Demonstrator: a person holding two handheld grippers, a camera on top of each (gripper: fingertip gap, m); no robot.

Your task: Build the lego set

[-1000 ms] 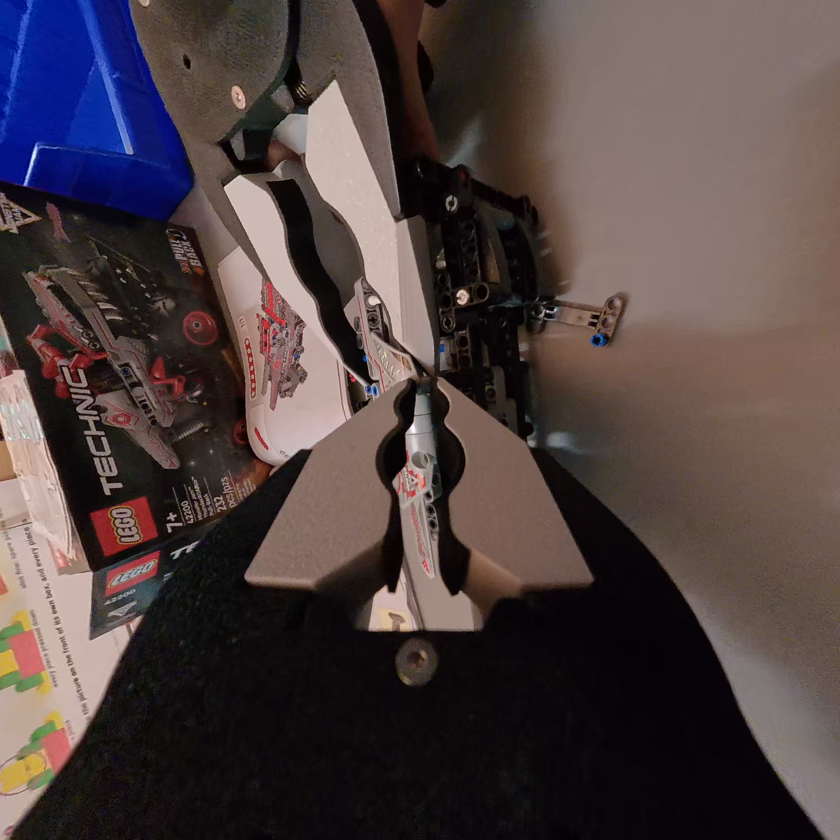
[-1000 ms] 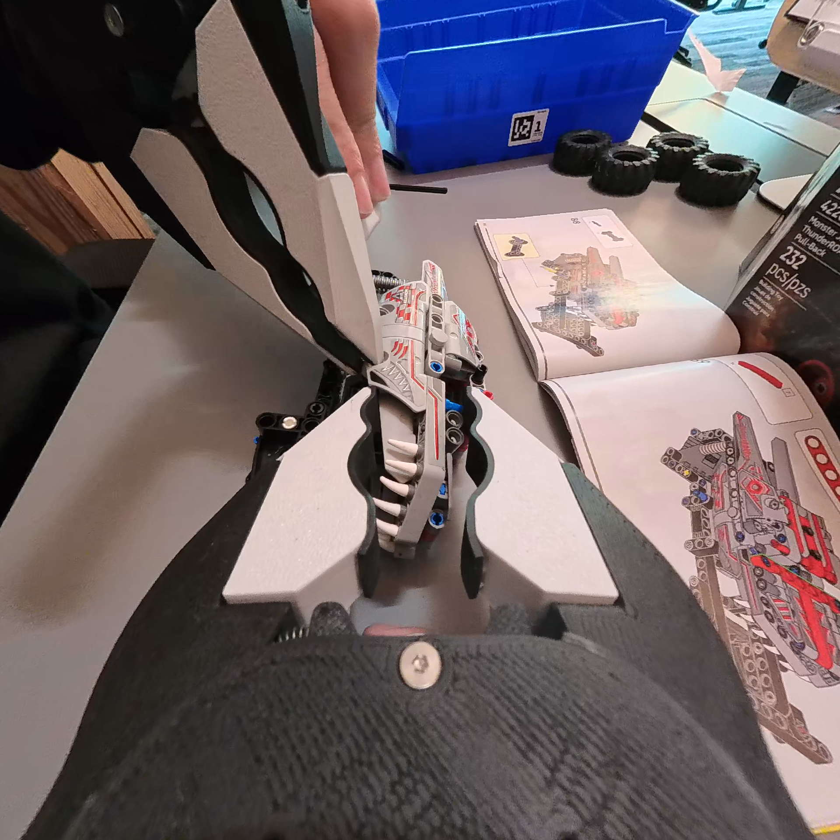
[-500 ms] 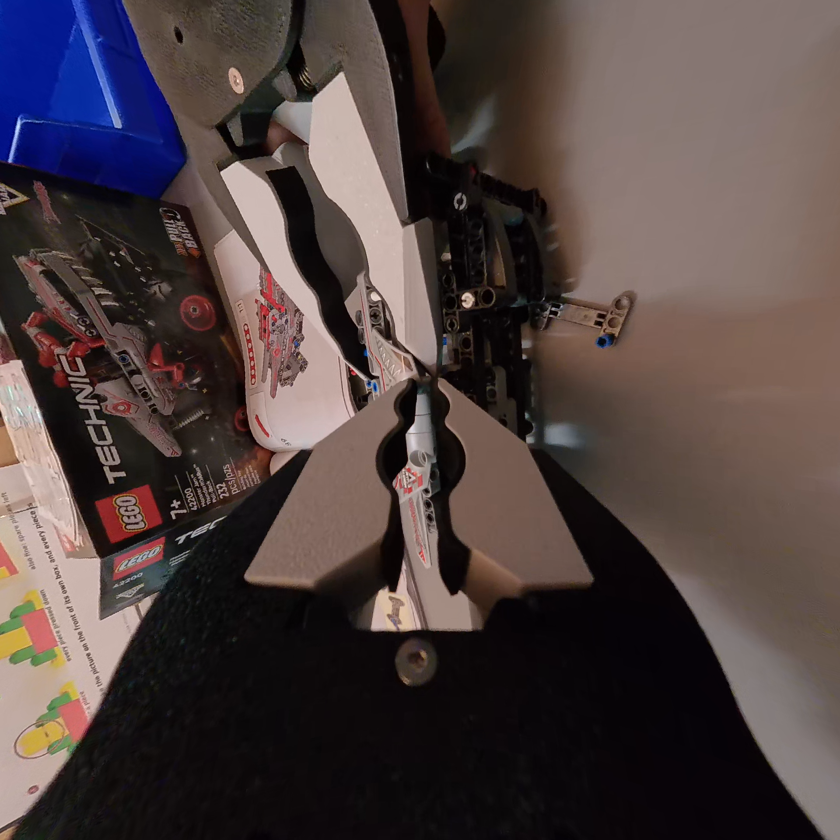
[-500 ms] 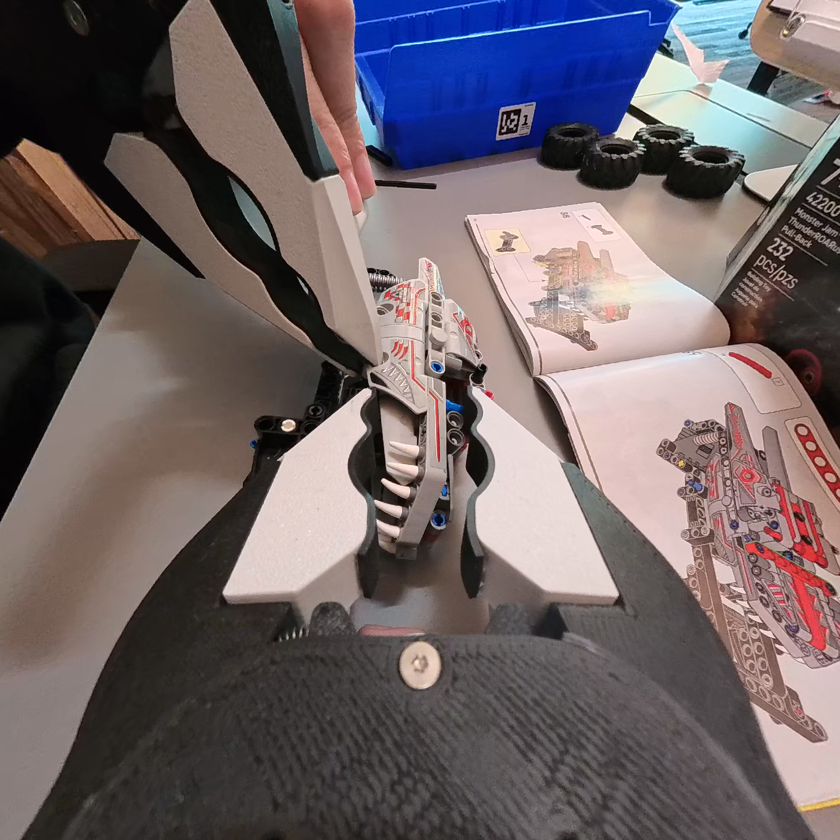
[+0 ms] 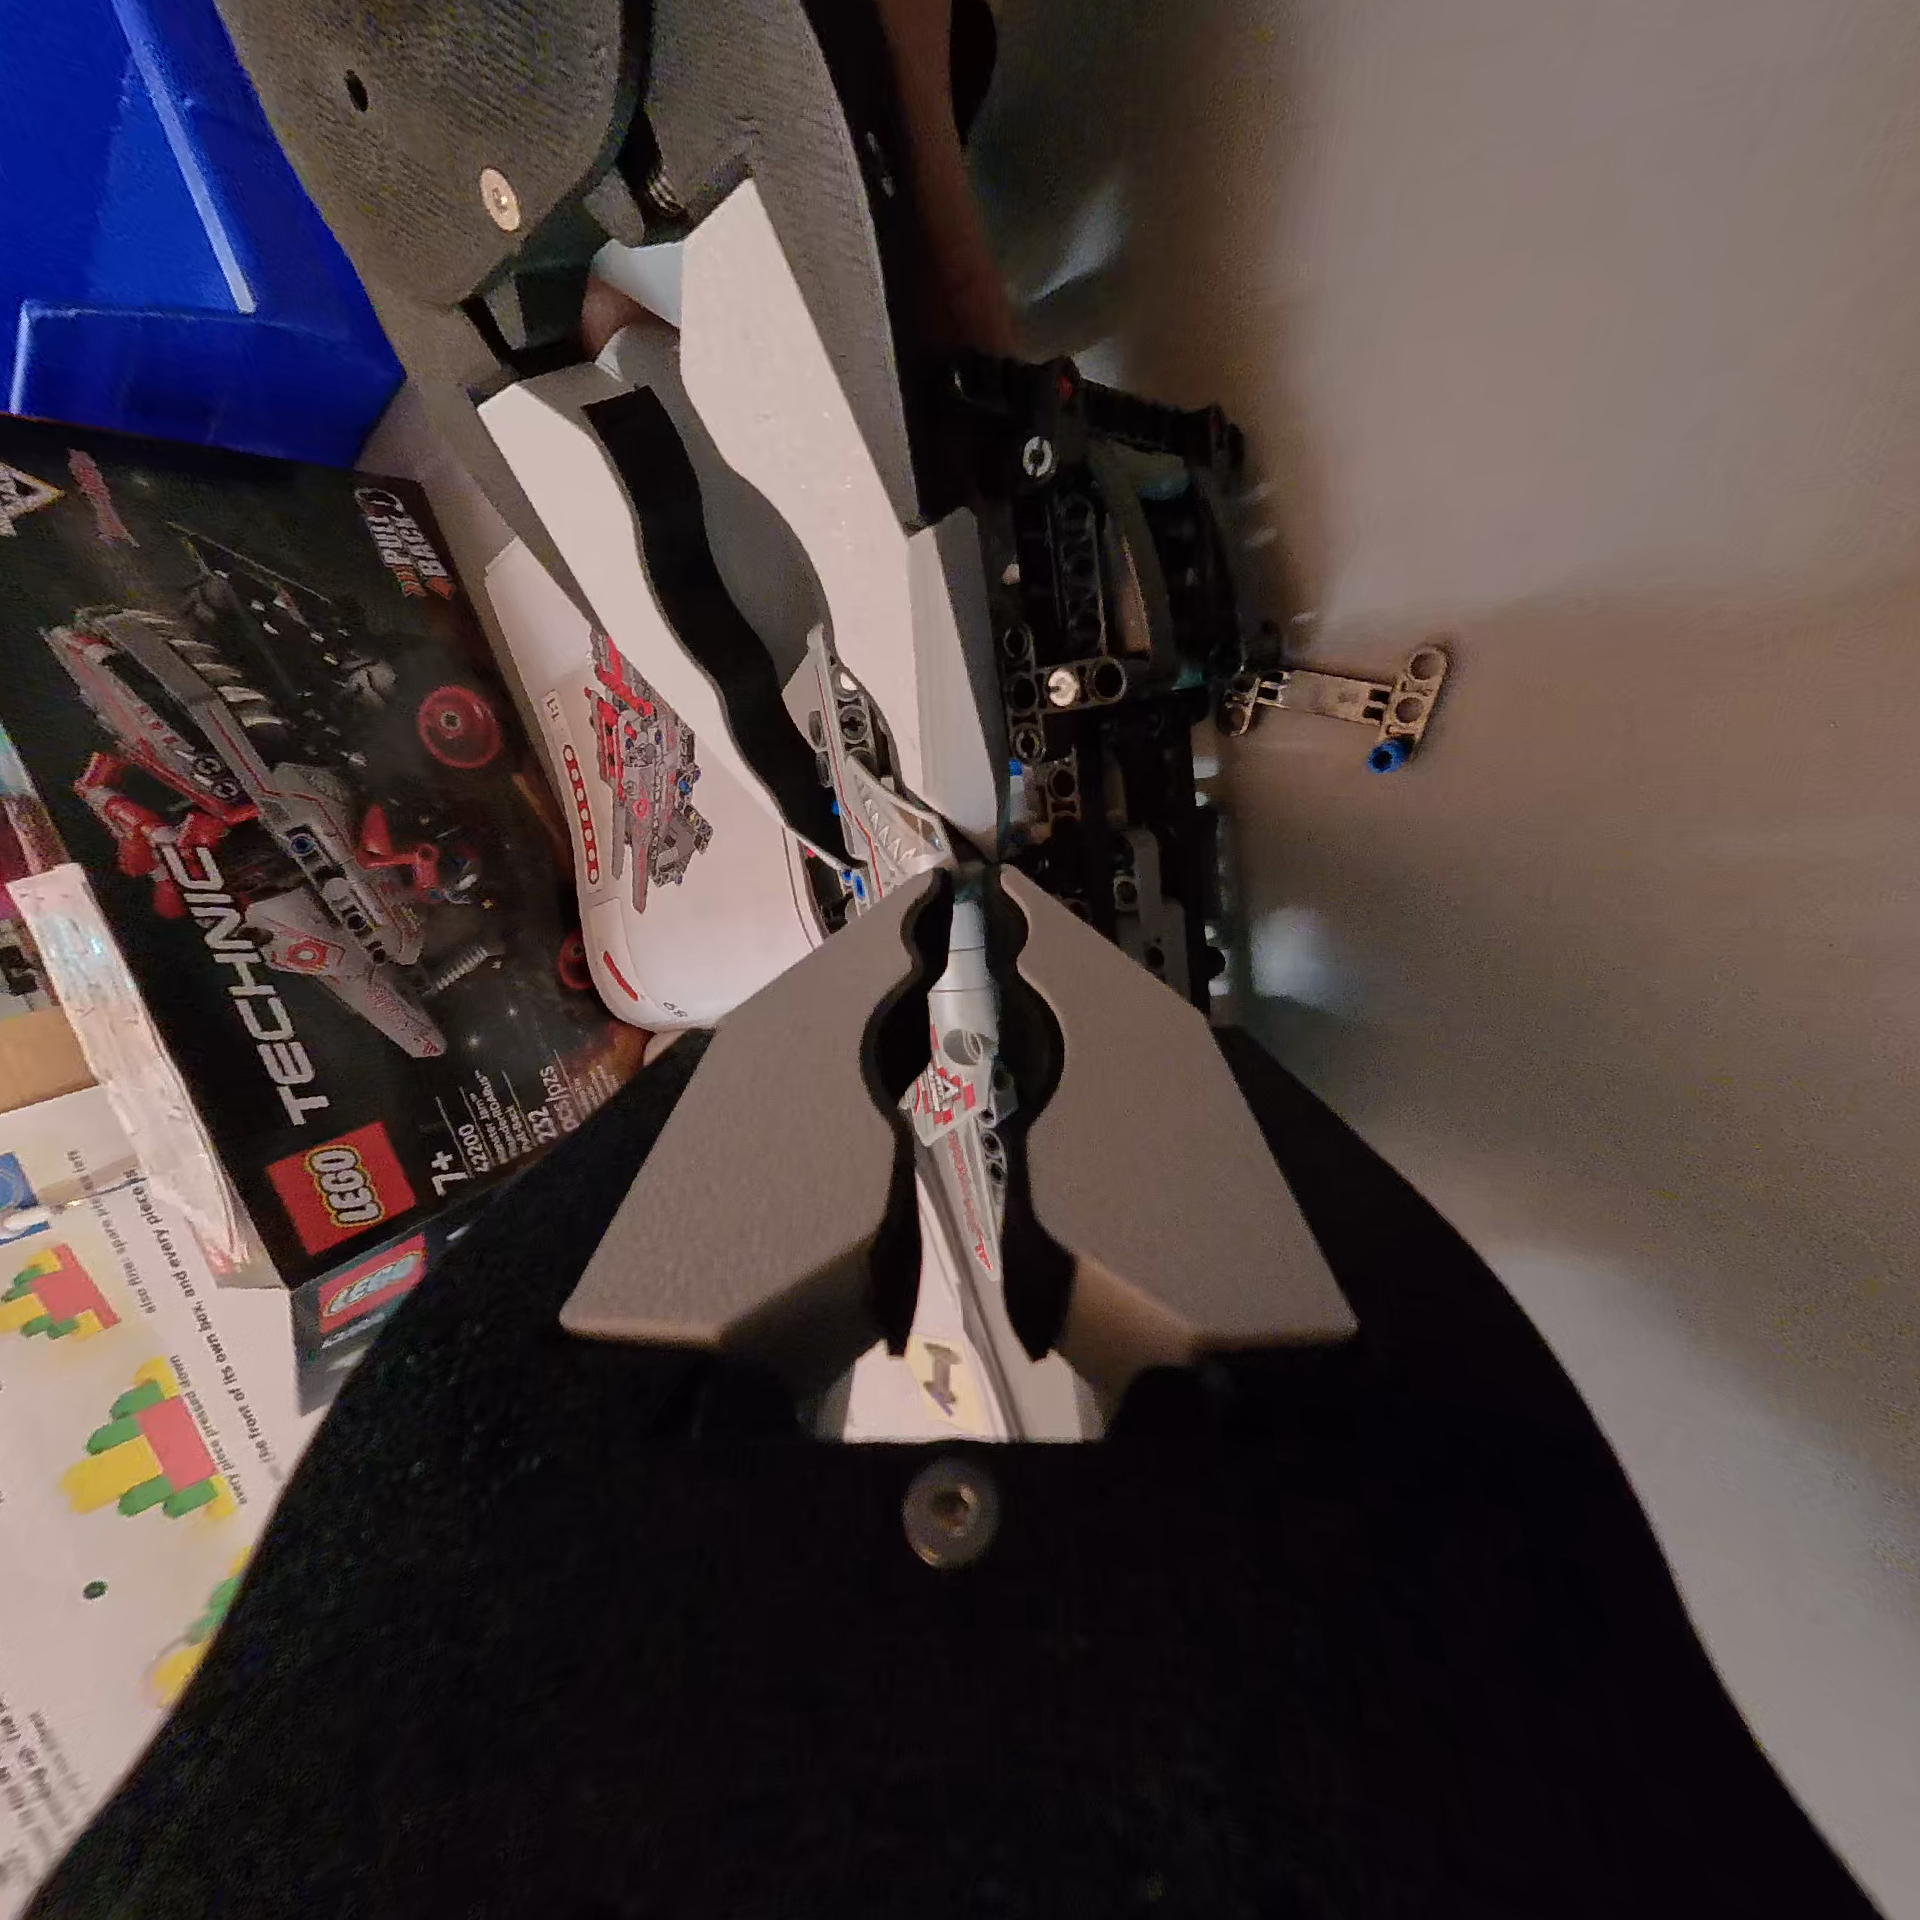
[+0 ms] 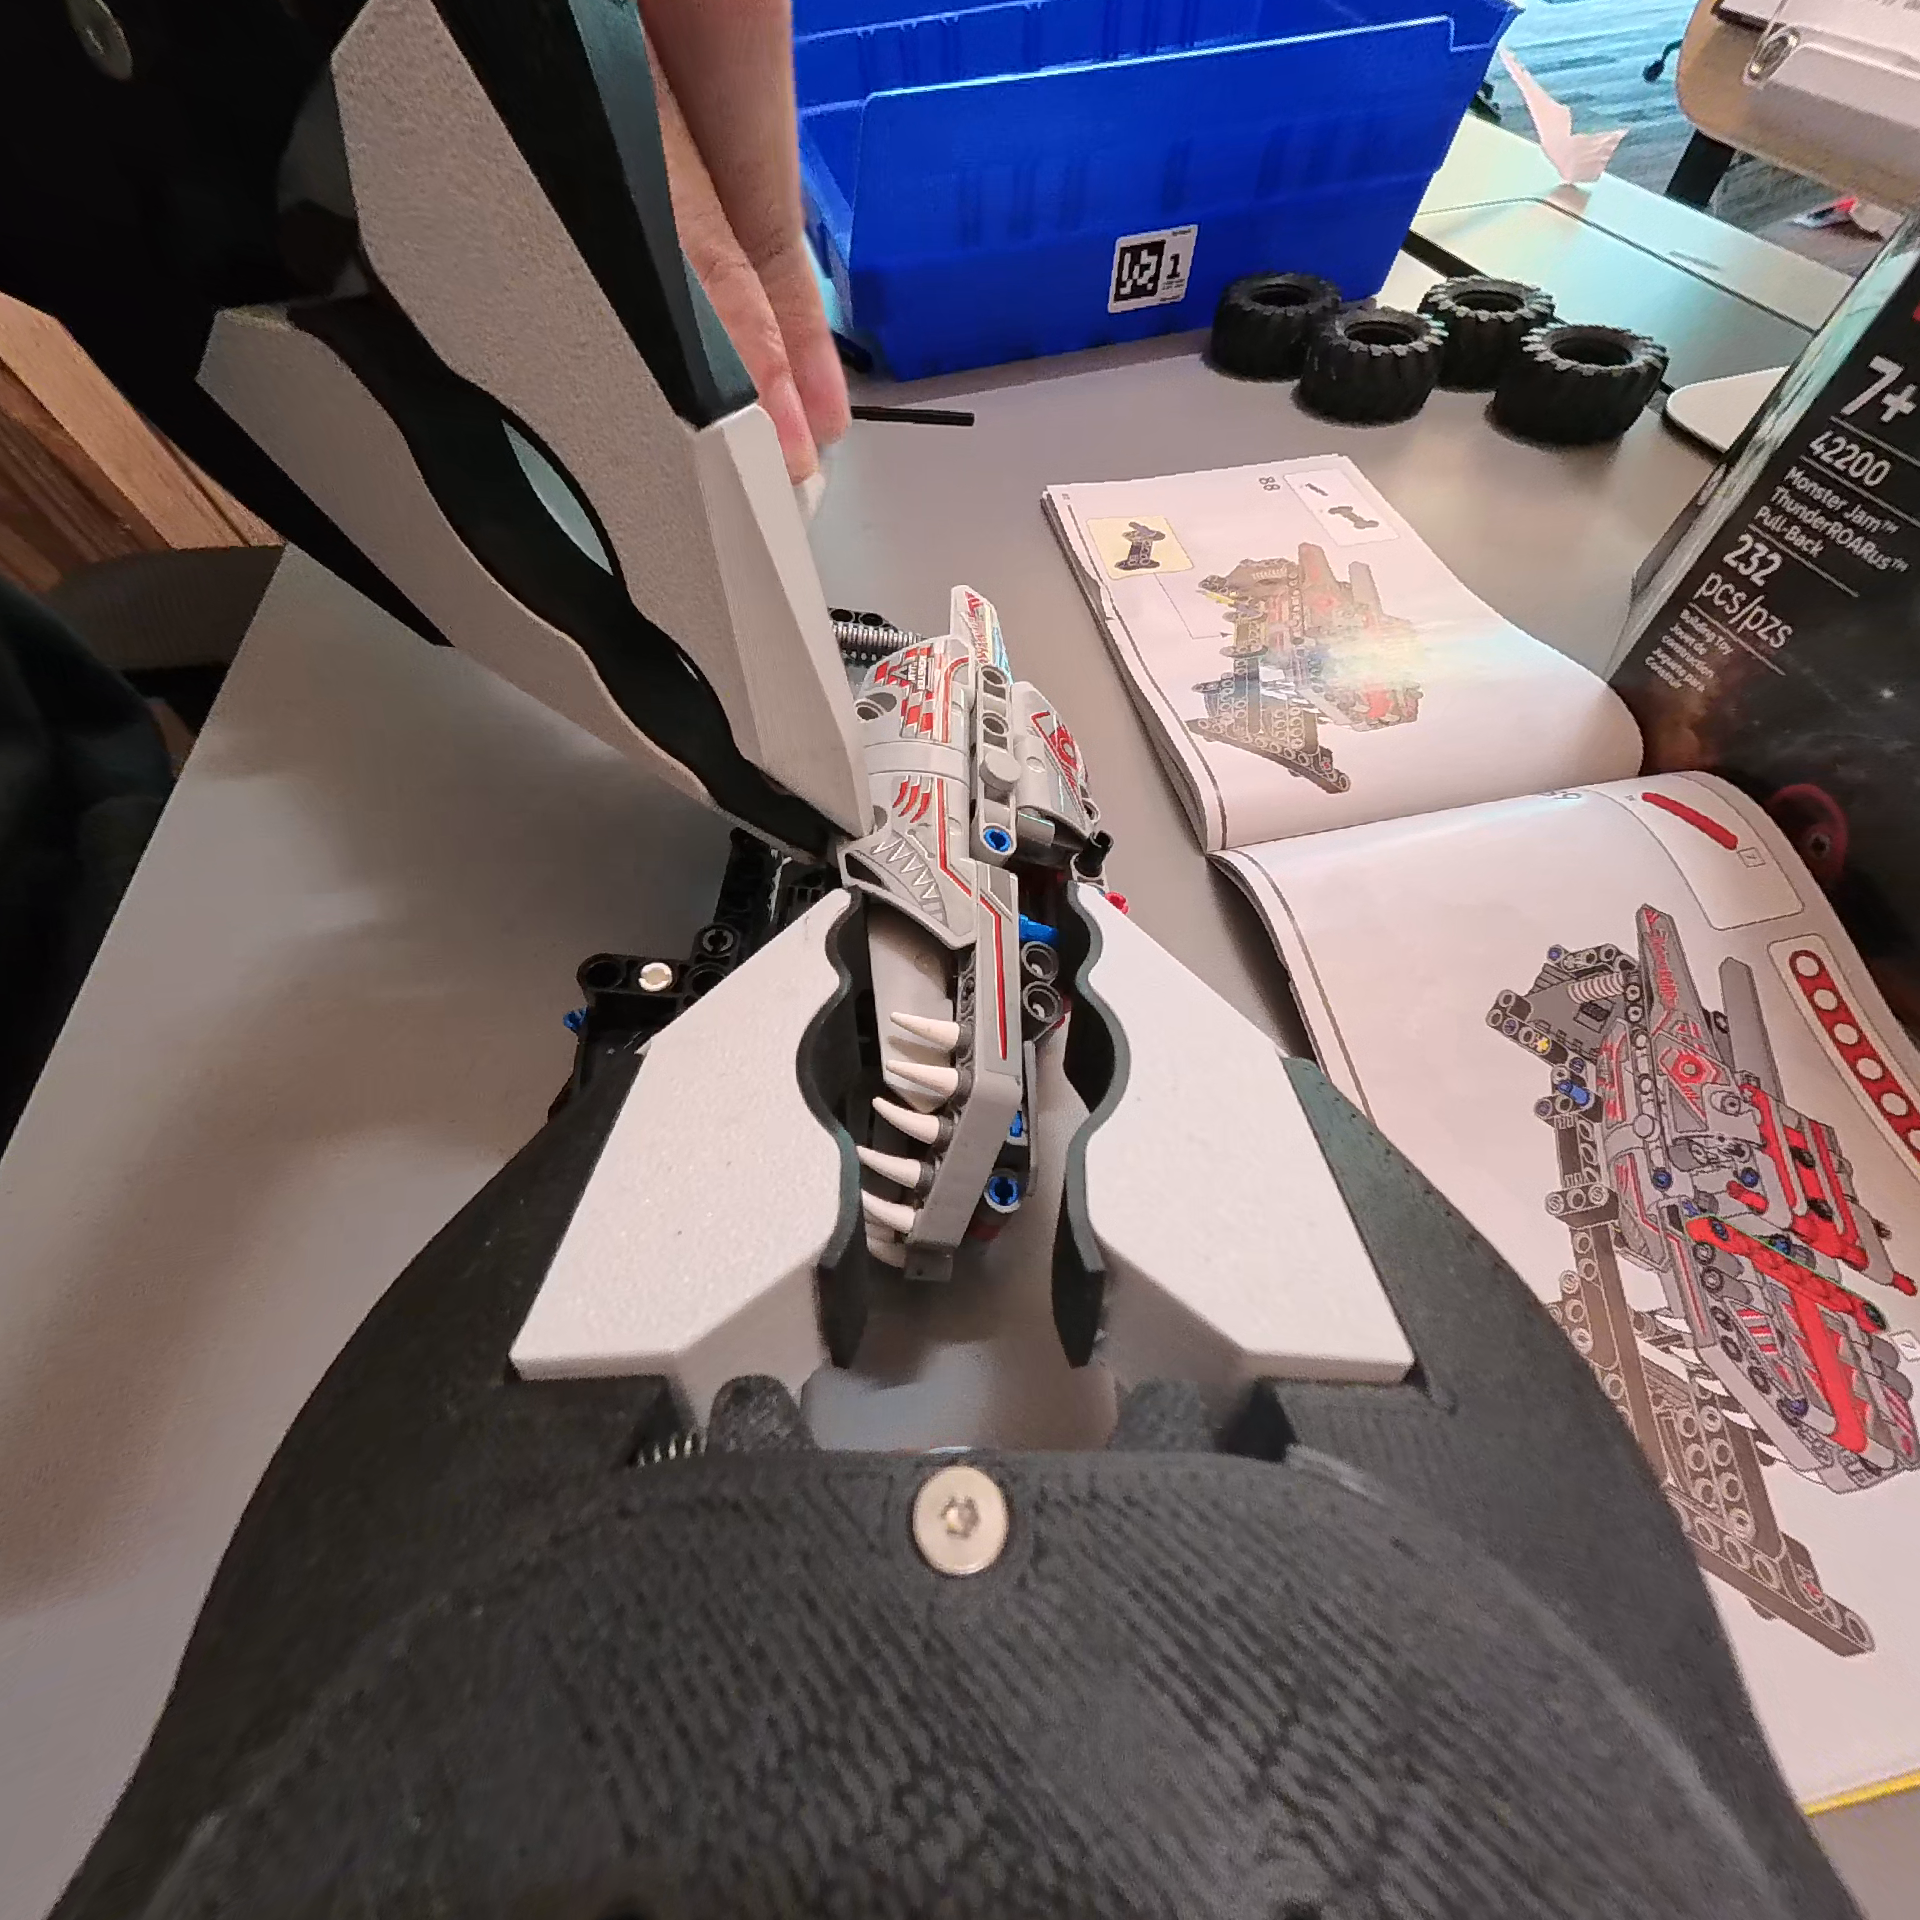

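Grey-and-red, the toothed dinosaur-head body (image 6: 961,935) of the truck model sits between the fingers of the right gripper (image 6: 961,1049), which is clamped on its jaw end. The left gripper (image 5: 961,1039) comes in from the far side with its fingertips closed on the body's upper panel. Under the body, touching the table (image 6: 312,935), is the black chassis (image 5: 1091,644). Beside it lies a loose grey beam with a blue pin (image 5: 1340,701). Right of the body, the instruction booklet (image 6: 1403,935) lies open; beyond it four black tyres (image 6: 1434,343) wait unmounted beside the blue bin (image 6: 1091,187). By my reckoning the build is late-stage: bodywork largely assembled, wheels and the loose beam left.
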